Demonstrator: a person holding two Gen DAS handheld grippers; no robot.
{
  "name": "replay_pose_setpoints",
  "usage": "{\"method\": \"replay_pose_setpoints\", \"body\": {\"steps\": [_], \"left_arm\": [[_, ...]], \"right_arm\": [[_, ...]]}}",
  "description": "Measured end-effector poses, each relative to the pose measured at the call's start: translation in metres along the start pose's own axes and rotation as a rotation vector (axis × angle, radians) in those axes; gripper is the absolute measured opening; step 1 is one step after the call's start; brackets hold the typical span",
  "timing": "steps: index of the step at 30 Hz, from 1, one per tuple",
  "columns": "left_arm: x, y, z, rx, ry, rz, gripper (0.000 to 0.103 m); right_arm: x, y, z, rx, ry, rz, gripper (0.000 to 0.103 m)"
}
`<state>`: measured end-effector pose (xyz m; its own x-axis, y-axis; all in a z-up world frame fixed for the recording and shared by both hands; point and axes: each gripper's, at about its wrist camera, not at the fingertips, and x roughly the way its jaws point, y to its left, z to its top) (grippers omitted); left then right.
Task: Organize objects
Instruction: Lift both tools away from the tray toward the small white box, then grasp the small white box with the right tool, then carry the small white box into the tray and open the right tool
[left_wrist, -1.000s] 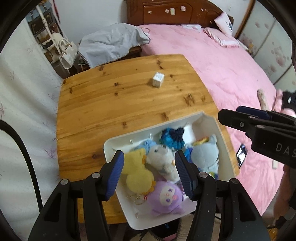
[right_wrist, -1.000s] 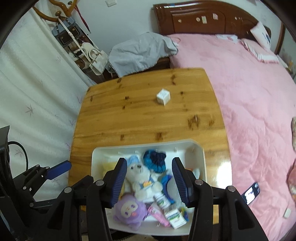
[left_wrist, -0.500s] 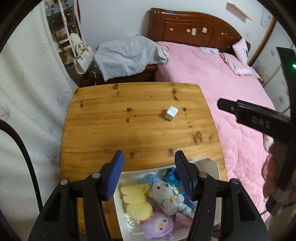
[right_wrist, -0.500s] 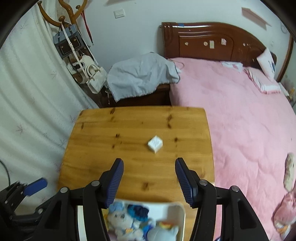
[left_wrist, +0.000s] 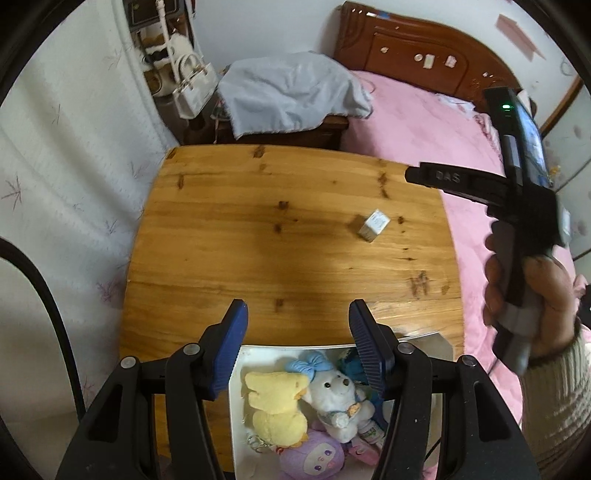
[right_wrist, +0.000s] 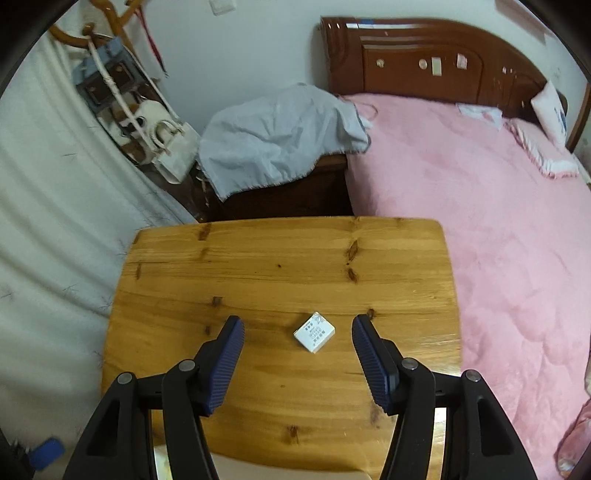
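A small white box (right_wrist: 314, 332) lies on the wooden table (right_wrist: 277, 266), right of its middle. My right gripper (right_wrist: 297, 323) hangs above it, open, blue pads on either side and clear of the box. In the left wrist view the same box (left_wrist: 373, 225) sits beyond a white bin (left_wrist: 295, 349) at the table's near edge. The bin holds a yellow plush (left_wrist: 275, 402), a white bear (left_wrist: 336, 398), a purple plush (left_wrist: 314, 458) and other small things. My left gripper (left_wrist: 297, 308) is open and empty above the bin's far rim. A hand (left_wrist: 535, 295) holds the right gripper's handle.
A pink bed (right_wrist: 498, 221) runs along the table's right side. Behind the table stands a dark nightstand under a grey cloth (right_wrist: 277, 140), with a white handbag (right_wrist: 173, 147) hanging to its left. A white curtain (right_wrist: 44, 240) borders the table's left edge.
My right gripper left the bin and moved forward and down over the table to the white box, its jaws a little wider. My left gripper drew back and rolled; the bin now sits lower in its view.
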<state>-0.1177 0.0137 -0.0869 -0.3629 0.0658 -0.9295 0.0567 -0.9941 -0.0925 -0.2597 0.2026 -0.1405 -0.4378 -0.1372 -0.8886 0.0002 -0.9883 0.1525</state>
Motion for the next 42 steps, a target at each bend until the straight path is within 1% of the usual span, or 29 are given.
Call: {"method": "replay_pose_setpoints", "body": {"steps": [7, 9, 12, 14, 16, 18, 20, 22, 24, 29, 34, 37, 42], "left_arm": [[0.015, 0.008, -0.005, -0.024, 0.042, 0.045, 0.061], [0.018, 0.010, -0.006, -0.031, 0.051, 0.058, 0.061], [0.021, 0.014, -0.008, -0.041, 0.060, 0.074, 0.061], [0.024, 0.017, -0.009, -0.048, 0.068, 0.080, 0.061], [0.025, 0.018, -0.011, -0.056, 0.074, 0.084, 0.061], [0.028, 0.019, -0.012, -0.062, 0.082, 0.089, 0.061], [0.029, 0.018, -0.014, -0.066, 0.091, 0.086, 0.061], [0.030, 0.016, -0.016, -0.065, 0.096, 0.081, 0.061], [0.030, 0.015, -0.017, -0.061, 0.096, 0.084, 0.061], [0.028, 0.013, -0.020, -0.054, 0.094, 0.090, 0.061], [0.028, 0.012, -0.023, -0.069, 0.095, 0.089, 0.061], [0.025, 0.012, -0.024, -0.069, 0.089, 0.089, 0.061], [0.019, 0.009, -0.026, -0.063, 0.076, 0.070, 0.061]], "right_arm": [[0.080, -0.014, 0.001, 0.090, 0.094, -0.017, 0.062], [0.095, -0.015, -0.001, 0.109, 0.110, -0.040, 0.062], [0.116, -0.018, -0.007, 0.140, 0.145, -0.040, 0.060], [0.129, -0.018, -0.011, 0.153, 0.174, -0.039, 0.058], [0.136, -0.017, -0.013, 0.157, 0.187, -0.046, 0.054], [0.142, -0.016, -0.015, 0.160, 0.191, -0.055, 0.053], [0.148, -0.017, -0.016, 0.169, 0.197, -0.058, 0.047], [0.156, -0.019, -0.018, 0.177, 0.217, -0.054, 0.037], [0.163, -0.019, -0.019, 0.188, 0.235, -0.047, 0.035], [0.163, -0.019, -0.018, 0.184, 0.214, -0.058, 0.032], [0.151, -0.015, -0.016, 0.170, 0.192, -0.026, 0.032], [0.136, -0.014, -0.014, 0.172, 0.174, 0.004, 0.032], [0.095, -0.008, -0.015, 0.150, 0.124, 0.047, 0.032]]}}
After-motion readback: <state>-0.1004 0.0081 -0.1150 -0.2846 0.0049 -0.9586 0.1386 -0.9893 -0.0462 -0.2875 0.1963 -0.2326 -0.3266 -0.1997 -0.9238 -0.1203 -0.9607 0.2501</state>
